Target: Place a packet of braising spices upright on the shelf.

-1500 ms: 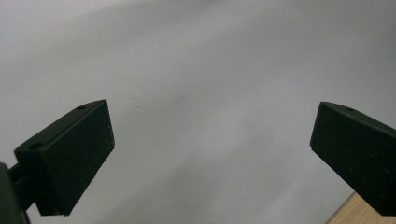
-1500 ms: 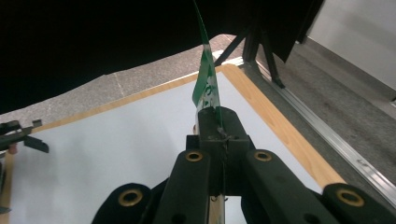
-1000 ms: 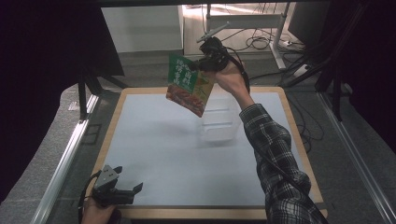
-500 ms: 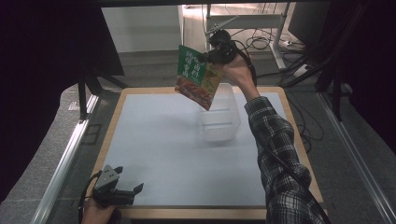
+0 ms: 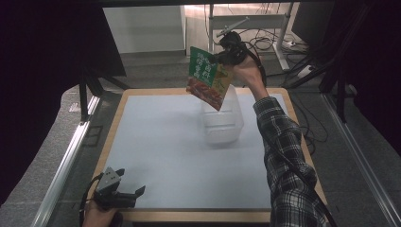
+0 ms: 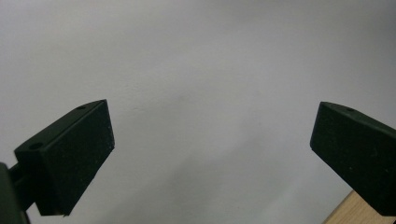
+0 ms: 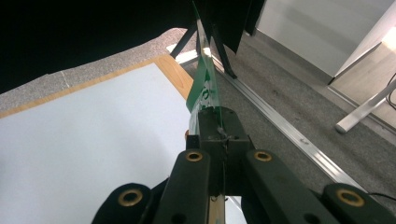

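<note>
A green and red food packet hangs in the air over the far end of a clear plastic container that stands on the white table mat. My right gripper is shut on the packet's upper corner, held high above the table's far side. In the right gripper view the packet shows edge-on, pinched between the closed jaws of my right gripper. My left gripper rests at the table's near left corner, open, its fingers wide apart over bare white mat with nothing between them.
The white mat lies in a wooden frame. Metal rails run along both sides of the table. Desk legs and cables sit on the floor beyond the far edge.
My right gripper has carried the packet to the right and slightly up, from left of the container to above its far end. The left gripper has stayed still.
</note>
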`<state>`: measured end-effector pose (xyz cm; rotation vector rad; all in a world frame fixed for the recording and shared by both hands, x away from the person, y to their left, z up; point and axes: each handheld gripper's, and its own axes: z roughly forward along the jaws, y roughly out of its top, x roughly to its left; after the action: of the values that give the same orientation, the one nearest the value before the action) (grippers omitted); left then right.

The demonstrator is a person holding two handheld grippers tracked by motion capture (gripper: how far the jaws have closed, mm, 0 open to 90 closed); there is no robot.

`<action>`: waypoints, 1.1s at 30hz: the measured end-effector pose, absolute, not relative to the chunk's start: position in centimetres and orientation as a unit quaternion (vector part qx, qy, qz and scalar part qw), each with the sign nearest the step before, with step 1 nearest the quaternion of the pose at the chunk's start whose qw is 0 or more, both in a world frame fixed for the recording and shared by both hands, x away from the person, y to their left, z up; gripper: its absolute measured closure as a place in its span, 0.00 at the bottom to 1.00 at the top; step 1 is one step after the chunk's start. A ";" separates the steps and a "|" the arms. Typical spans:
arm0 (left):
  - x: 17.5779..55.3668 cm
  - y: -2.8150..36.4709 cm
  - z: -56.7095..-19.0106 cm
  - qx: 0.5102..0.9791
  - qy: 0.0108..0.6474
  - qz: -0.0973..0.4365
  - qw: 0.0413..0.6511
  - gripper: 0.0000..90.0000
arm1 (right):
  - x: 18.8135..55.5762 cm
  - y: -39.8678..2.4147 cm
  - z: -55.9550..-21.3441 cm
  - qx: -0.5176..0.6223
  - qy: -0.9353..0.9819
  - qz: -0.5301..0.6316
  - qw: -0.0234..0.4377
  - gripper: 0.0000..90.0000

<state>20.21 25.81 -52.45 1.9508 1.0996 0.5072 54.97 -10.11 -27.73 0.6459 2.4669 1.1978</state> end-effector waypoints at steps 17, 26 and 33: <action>20.2 25.7 -52.5 0.776 0.436 0.203 0.408 0.00 | 55.1 -14.1 -30.2 0.255 0.871 0.395 0.140 0.99; 20.3 25.8 -52.4 0.772 0.442 0.204 0.409 0.00 | 54.7 -15.3 -30.2 0.273 0.877 0.367 0.145 0.99; 20.2 25.9 -52.4 0.769 0.444 0.204 0.411 0.00 | 55.2 -14.0 -31.4 0.277 0.878 0.361 0.147 0.99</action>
<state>20.20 25.89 -52.43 1.9358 1.1181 0.5127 55.21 -13.99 -31.45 0.7974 2.5277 1.0402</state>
